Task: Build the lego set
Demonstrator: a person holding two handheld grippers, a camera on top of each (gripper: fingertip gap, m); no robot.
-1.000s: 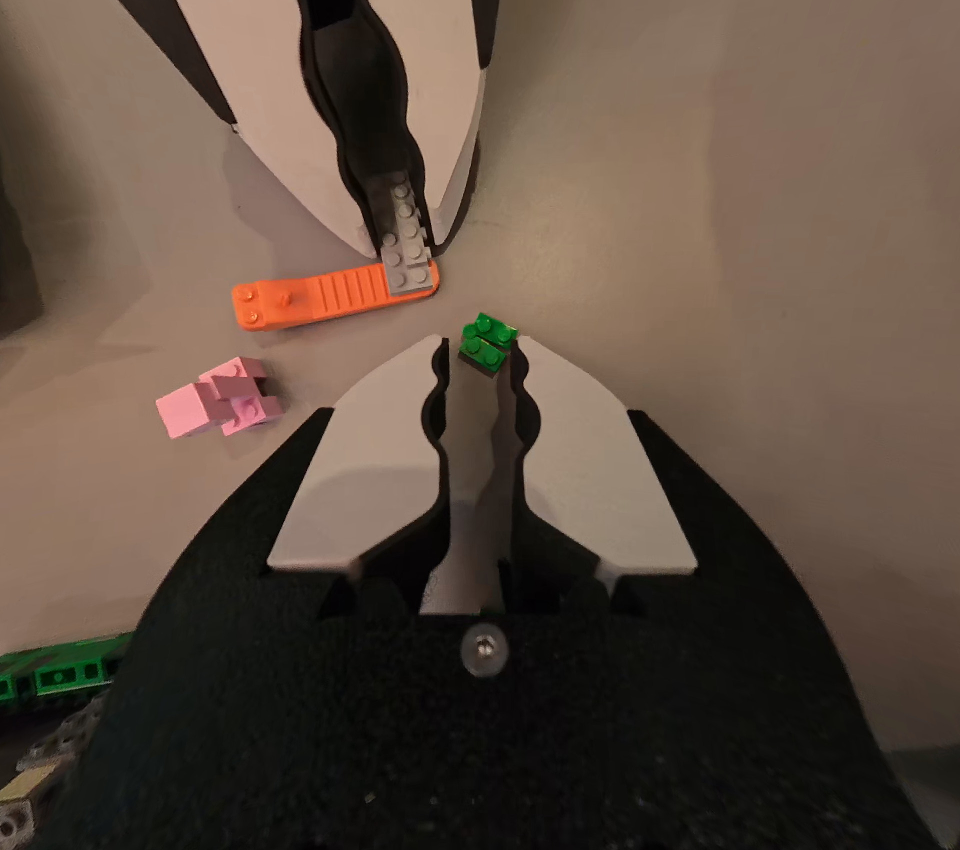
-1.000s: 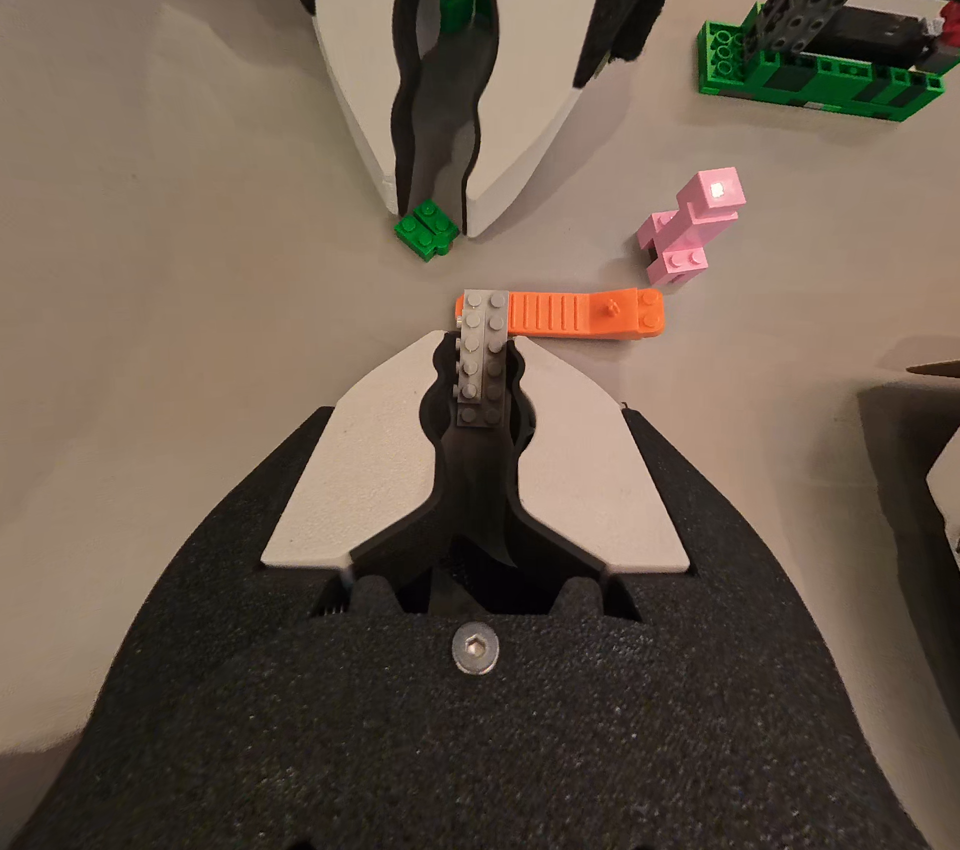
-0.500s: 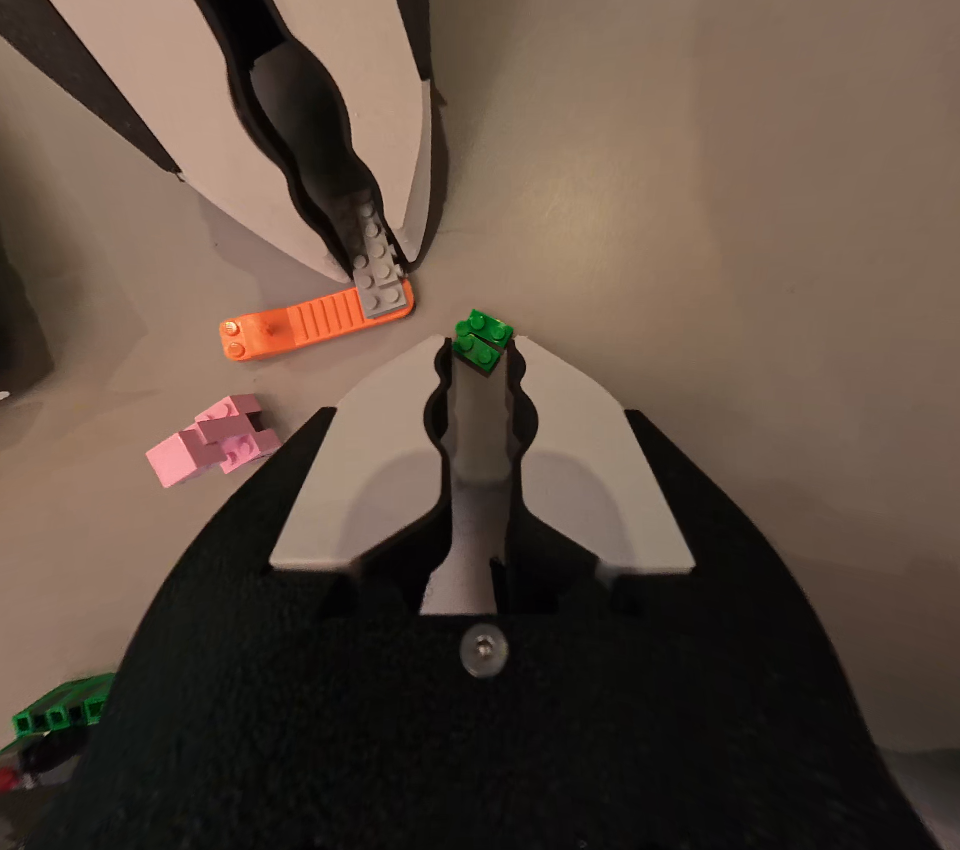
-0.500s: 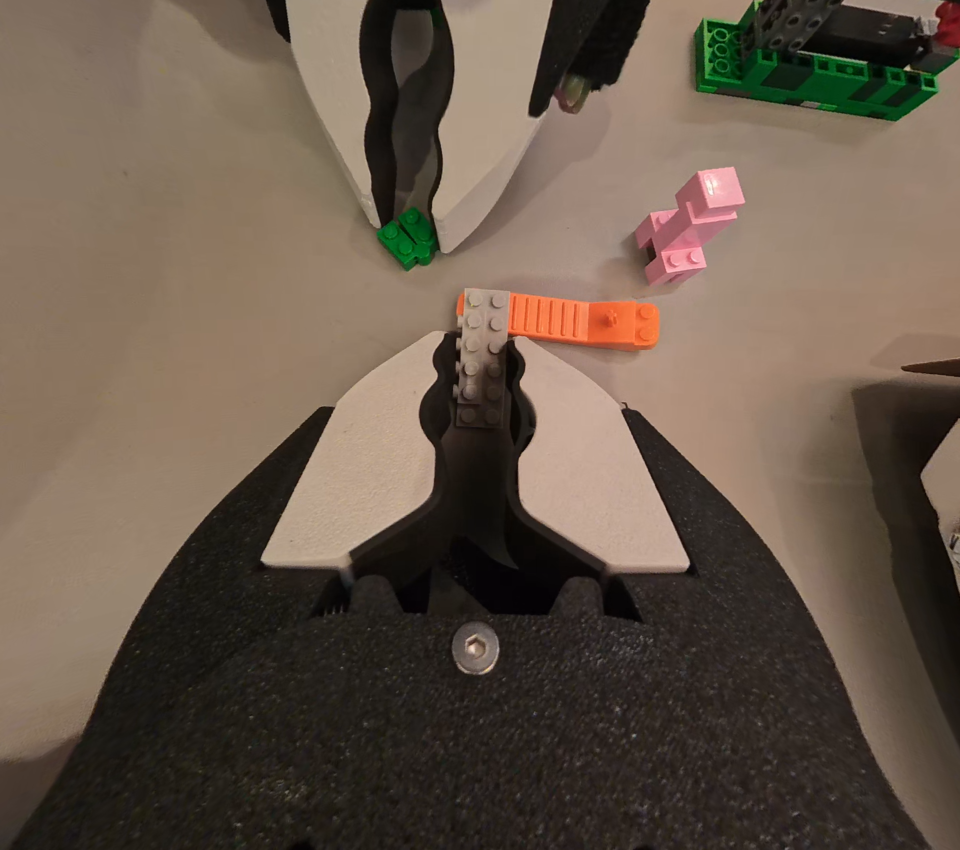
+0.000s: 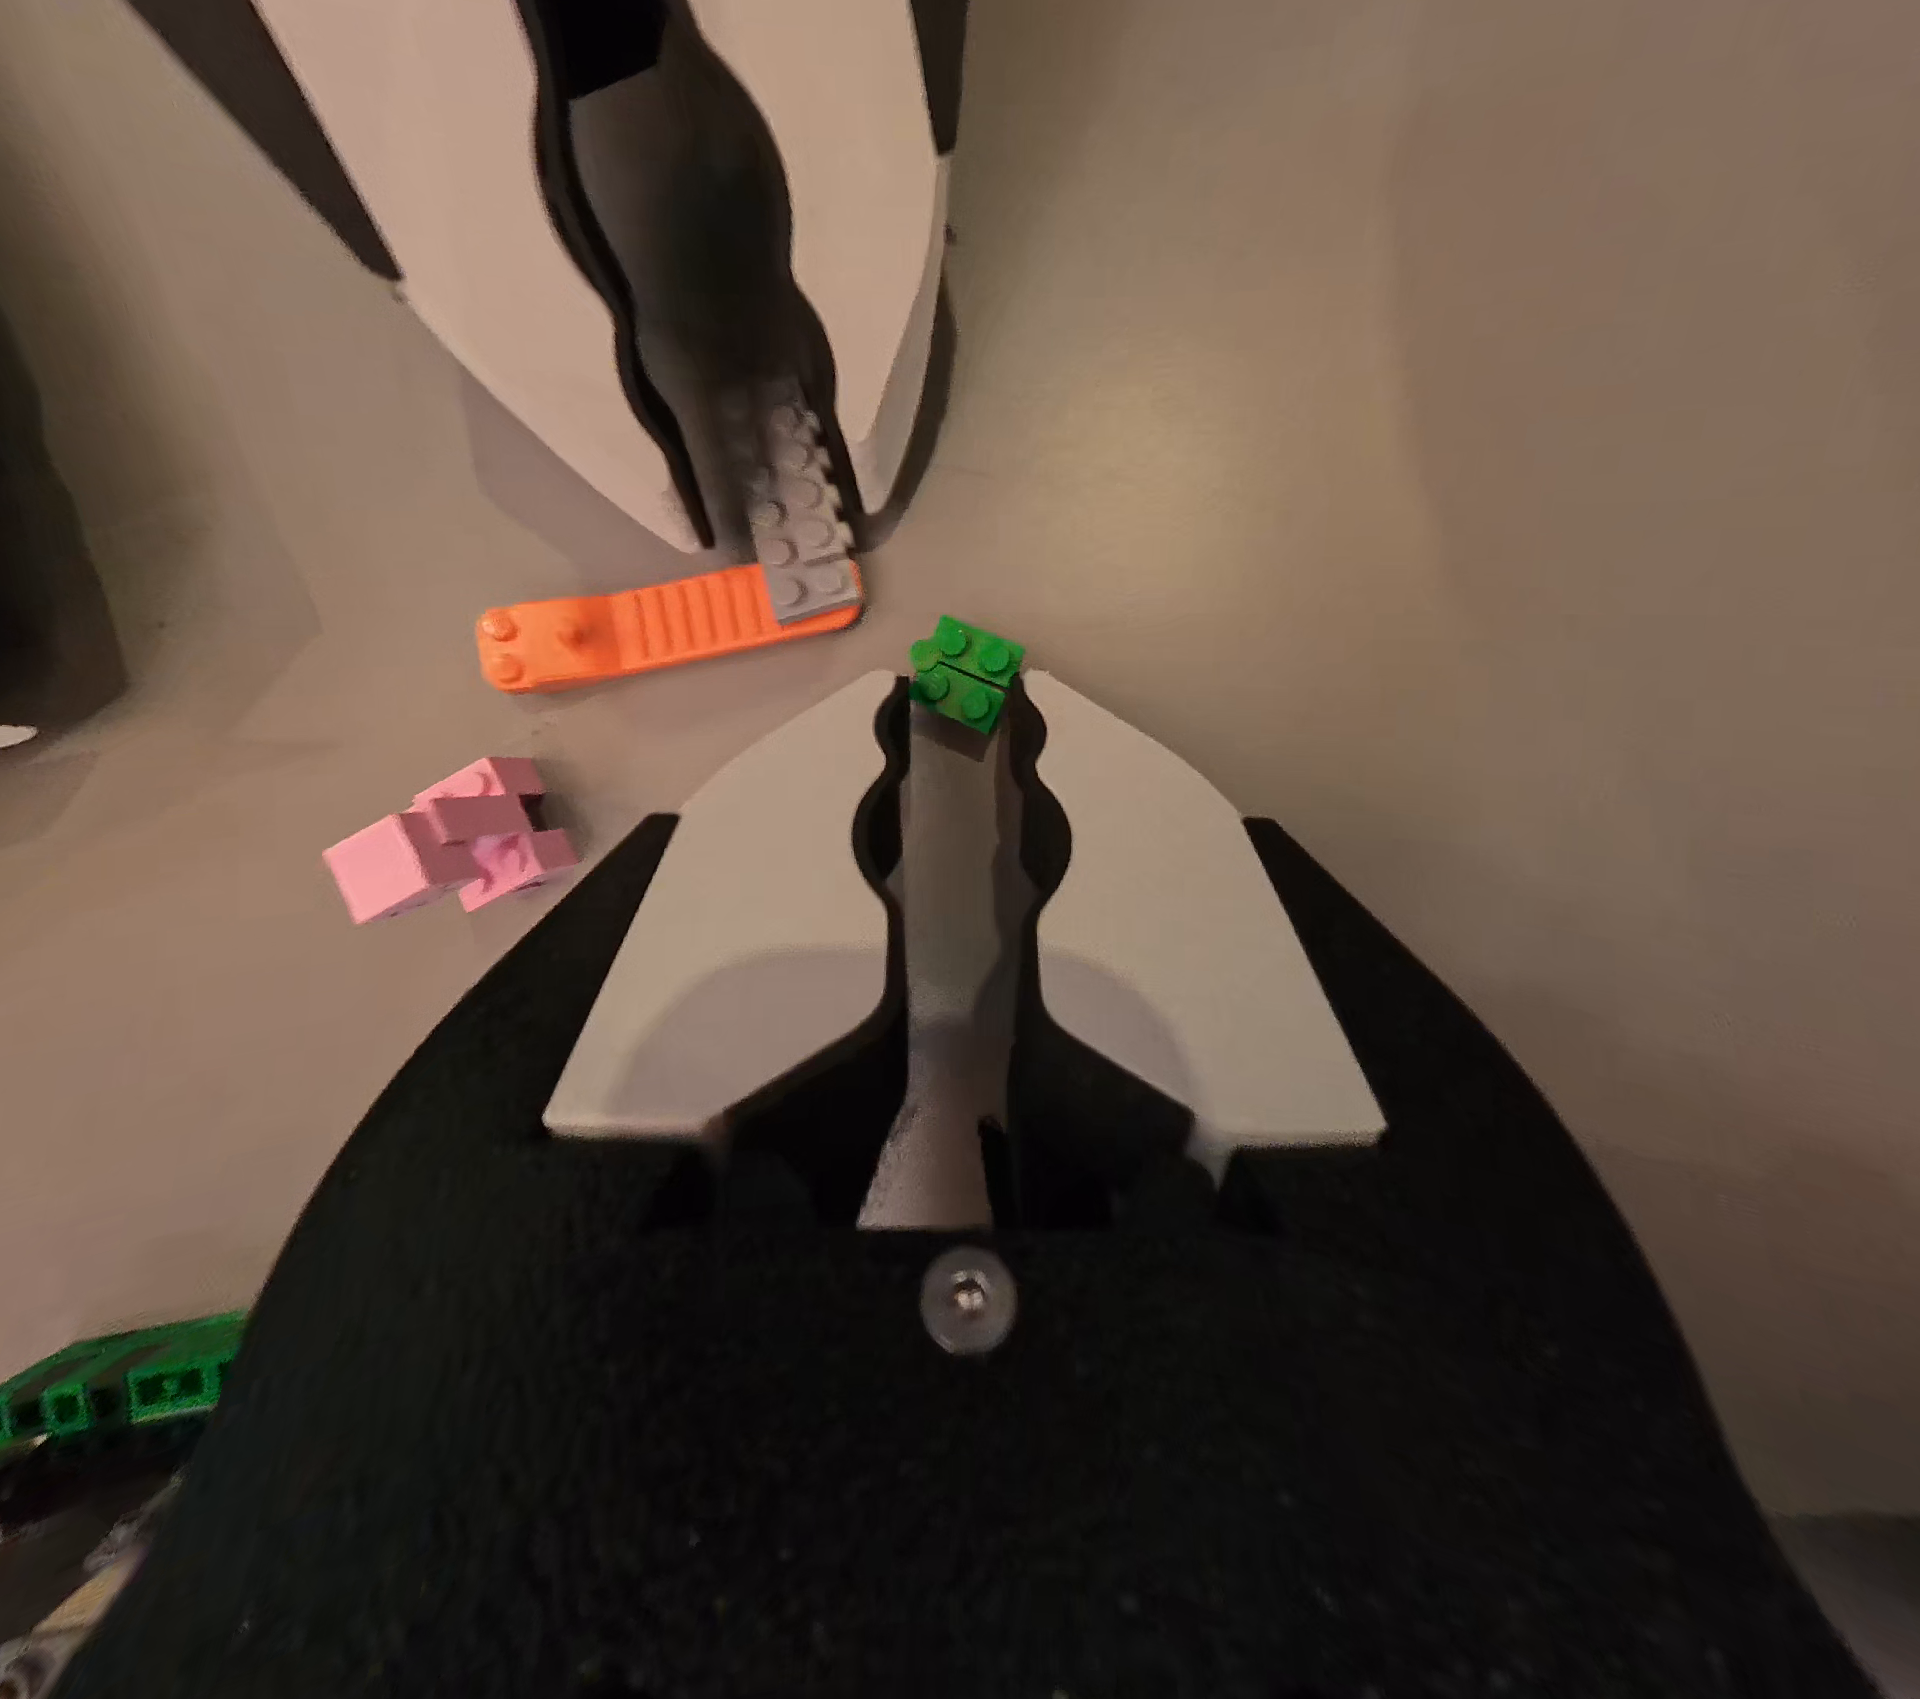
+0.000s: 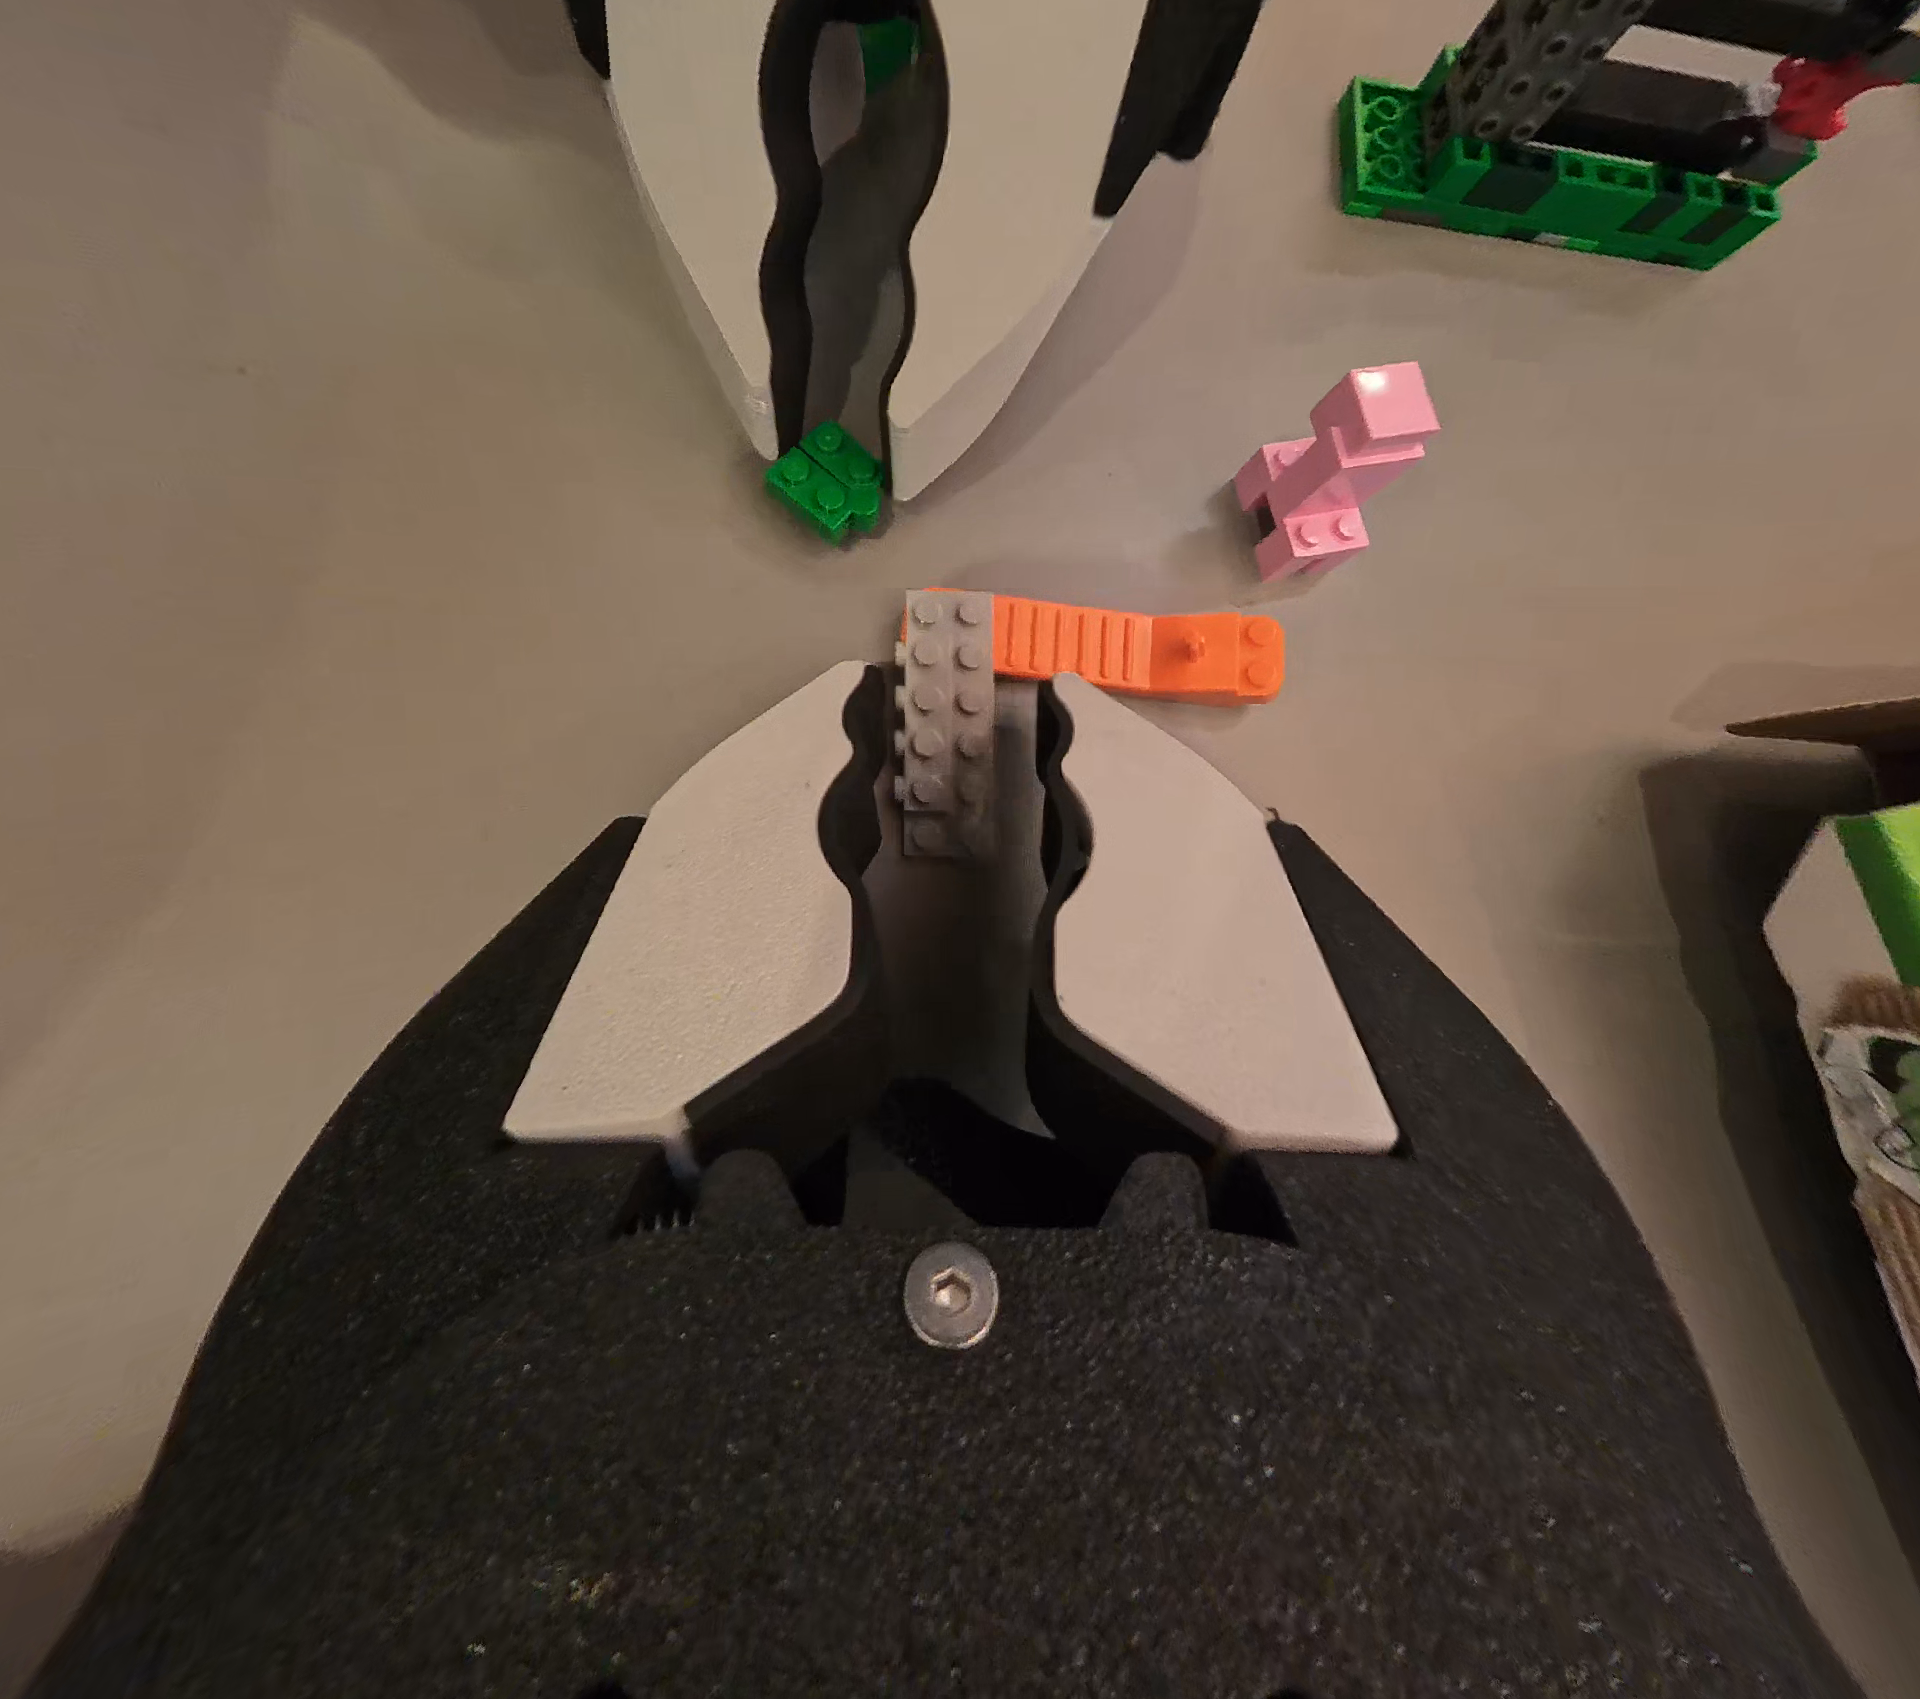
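Observation:
My left gripper (image 5: 961, 691) is shut on a small green piece (image 5: 968, 662) made of two little plates, held at the fingertips just above the table. It also shows in the right wrist view (image 6: 831, 486) with the green piece (image 6: 821, 496). My right gripper (image 6: 971, 683) is shut on a long grey plate (image 6: 948, 714). The plate's far end rests on the thin end of an orange brick separator (image 6: 1122, 647) lying flat on the table. In the left wrist view the right gripper (image 5: 784, 543), grey plate (image 5: 795, 506) and separator (image 5: 644, 631) face me, a short gap from the green piece.
A pink brick pig (image 6: 1340, 475) lies on its side beyond the separator. A partly built model (image 6: 1558, 122) with a green base and grey and black beams stands at the far right; it also shows in the left wrist view (image 5: 104, 1400). A cardboard box (image 6: 1849, 870) stands at the right edge. The left gripper's tips are roughly 5 centimeters from the right gripper's.
The two grippers have swung slightly relative to each other and stay tip to tip. Both keep their pieces. The grey plate's end stays on the separator.

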